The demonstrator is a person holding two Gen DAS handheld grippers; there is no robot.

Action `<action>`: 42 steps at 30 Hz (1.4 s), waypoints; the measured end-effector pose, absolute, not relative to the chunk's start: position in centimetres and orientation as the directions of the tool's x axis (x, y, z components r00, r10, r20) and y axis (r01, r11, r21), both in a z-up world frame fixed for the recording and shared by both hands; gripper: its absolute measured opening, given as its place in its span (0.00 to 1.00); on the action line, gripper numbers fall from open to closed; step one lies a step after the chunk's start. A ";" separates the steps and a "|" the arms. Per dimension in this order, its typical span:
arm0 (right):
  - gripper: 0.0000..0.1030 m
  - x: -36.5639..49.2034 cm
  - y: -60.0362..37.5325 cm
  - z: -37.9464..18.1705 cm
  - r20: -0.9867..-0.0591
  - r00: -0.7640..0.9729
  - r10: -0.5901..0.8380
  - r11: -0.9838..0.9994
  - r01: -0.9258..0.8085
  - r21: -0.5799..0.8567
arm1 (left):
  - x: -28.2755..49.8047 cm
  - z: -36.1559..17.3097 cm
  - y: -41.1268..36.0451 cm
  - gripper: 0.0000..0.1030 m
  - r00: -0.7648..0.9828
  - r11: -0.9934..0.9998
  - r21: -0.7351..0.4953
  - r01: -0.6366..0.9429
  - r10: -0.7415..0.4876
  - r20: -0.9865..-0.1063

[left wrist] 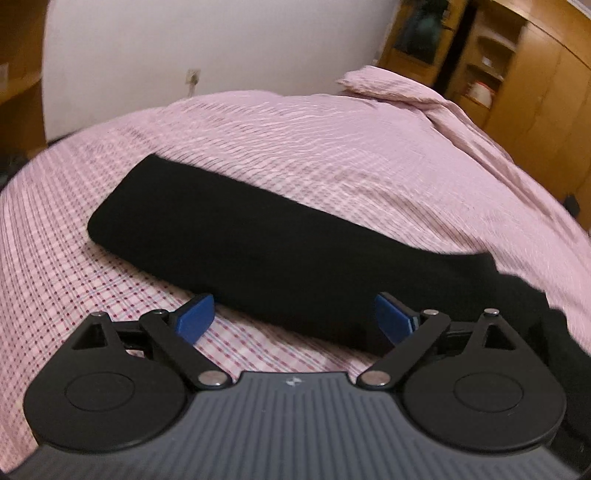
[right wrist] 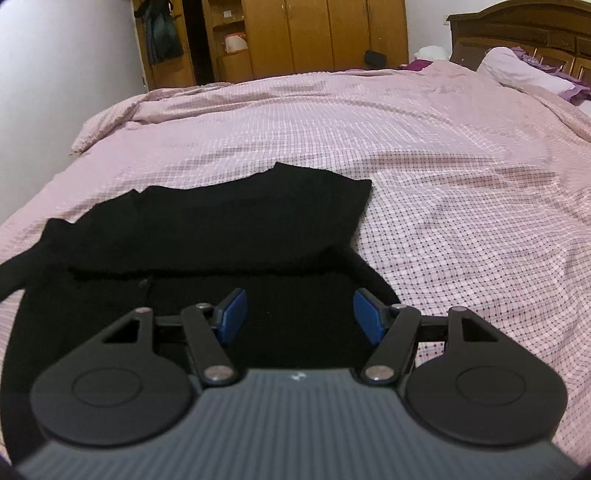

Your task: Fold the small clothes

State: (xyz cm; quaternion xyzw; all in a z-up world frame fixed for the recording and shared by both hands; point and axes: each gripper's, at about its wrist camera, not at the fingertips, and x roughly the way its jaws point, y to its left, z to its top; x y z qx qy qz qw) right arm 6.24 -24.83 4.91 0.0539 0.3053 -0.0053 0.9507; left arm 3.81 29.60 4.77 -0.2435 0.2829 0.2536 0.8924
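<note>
A black garment [left wrist: 258, 240] lies on the pink checked bed cover [left wrist: 332, 140]; in the left wrist view it shows as a long folded band running from upper left to lower right. My left gripper [left wrist: 293, 299] is open wide at the band's near edge, with cloth and bed cover showing between its blue pads [left wrist: 197, 314] and nothing pressed by them. In the right wrist view the garment [right wrist: 240, 229] is spread flat, one layer folded over with a straight edge across it. My right gripper [right wrist: 299, 295] hovers open over its near part, the pads [right wrist: 232, 314] apart and gripping nothing.
The bed cover [right wrist: 443, 184] stretches far to the right and back, with a bunched corner [left wrist: 388, 85]. A white pillow [right wrist: 517, 70] and a dark wooden headboard [right wrist: 517, 33] are at the back right. Wooden wardrobes [right wrist: 314, 37] and shelves [left wrist: 498, 55] stand beyond the bed.
</note>
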 end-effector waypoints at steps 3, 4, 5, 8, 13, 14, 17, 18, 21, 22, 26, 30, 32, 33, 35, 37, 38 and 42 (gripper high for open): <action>0.64 6.3 -24.4 4.8 -0.587 0.809 0.023 0.994 0.044 0.101 | 3.7 4.4 30.9 0.93 0.733 0.724 -0.350 -0.595 0.310 -0.606; 0.64 6.2 -24.2 4.7 -0.590 0.807 0.024 0.994 0.044 0.101 | 3.7 4.3 31.3 0.93 0.739 0.719 -0.360 -0.595 0.312 -0.598; 0.64 6.2 -24.1 4.6 -0.592 0.805 0.024 0.994 0.045 0.103 | 3.9 4.2 31.6 0.93 0.742 0.715 -0.369 -0.595 0.311 -0.594; 0.64 6.0 -23.9 4.2 -0.605 0.796 0.037 0.992 0.045 0.120 | 4.2 4.3 32.5 0.93 0.751 0.704 -0.388 -0.594 0.313 -0.581; 0.64 5.5 -23.7 3.8 -0.623 0.781 0.035 0.990 0.056 0.126 | 5.1 4.0 33.6 0.93 0.755 0.697 -0.391 -0.601 0.334 -0.564; 0.64 5.4 -23.7 3.7 -0.624 0.781 0.033 0.990 0.061 0.128 | 5.3 4.0 33.7 0.93 0.754 0.699 -0.385 -0.603 0.341 -0.562; 0.64 5.1 -23.6 3.6 -0.626 0.779 0.033 0.988 0.069 0.138 | 5.9 3.5 34.0 0.93 0.753 0.713 -0.362 -0.600 0.352 -0.556; 0.64 5.1 -23.5 3.6 -0.624 0.781 0.034 0.988 0.069 0.140 | 5.9 3.4 34.0 0.93 0.754 0.718 -0.356 -0.598 0.355 -0.552; 0.64 4.5 -23.3 3.7 -0.614 0.789 0.034 0.988 0.067 0.142 | 5.9 3.1 33.8 0.93 0.760 0.728 -0.344 -0.593 0.365 -0.538; 0.64 4.4 -23.2 3.7 -0.613 0.790 0.034 0.988 0.068 0.142 | 5.9 3.1 33.7 0.93 0.763 0.728 -0.345 -0.592 0.367 -0.533; 0.64 4.1 -23.2 3.4 -0.612 0.790 0.041 0.985 0.070 0.156 | 5.7 3.1 33.8 0.91 0.774 0.714 -0.374 -0.592 0.373 -0.512; 0.64 4.1 -23.5 3.1 -0.612 0.789 0.045 0.979 0.086 0.184 | 5.4 3.2 34.3 0.45 0.780 0.701 -0.397 -0.592 0.376 -0.500; 0.64 4.1 -23.6 3.0 -0.609 0.791 0.048 0.977 0.090 0.195 | 5.3 3.3 34.8 0.25 0.790 0.703 -0.415 -0.577 0.352 -0.503; 0.64 4.1 -23.6 3.0 -0.608 0.792 0.049 0.976 0.092 0.199 | 5.2 3.3 35.0 0.18 0.800 0.702 -0.435 -0.564 0.334 -0.499; 0.64 4.1 -23.7 3.0 -0.605 0.795 0.052 0.973 0.095 0.208 | 4.8 3.8 35.1 0.13 0.822 0.708 -0.458 -0.537 0.315 -0.475; 0.64 4.1 -23.7 2.9 -0.601 0.797 0.054 0.971 0.097 0.217 | 4.5 4.8 34.6 0.13 0.846 0.739 -0.451 -0.500 0.306 -0.436; 0.64 4.1 -23.8 2.9 -0.599 0.799 0.057 0.970 0.097 0.221 | 4.4 5.4 34.3 0.12 0.858 0.755 -0.446 -0.480 0.299 -0.418; 0.64 3.9 -23.9 2.9 -0.592 0.803 0.063 0.967 0.098 0.236 | 4.4 8.3 32.5 0.12 0.899 0.806 -0.430 -0.407 0.269 -0.346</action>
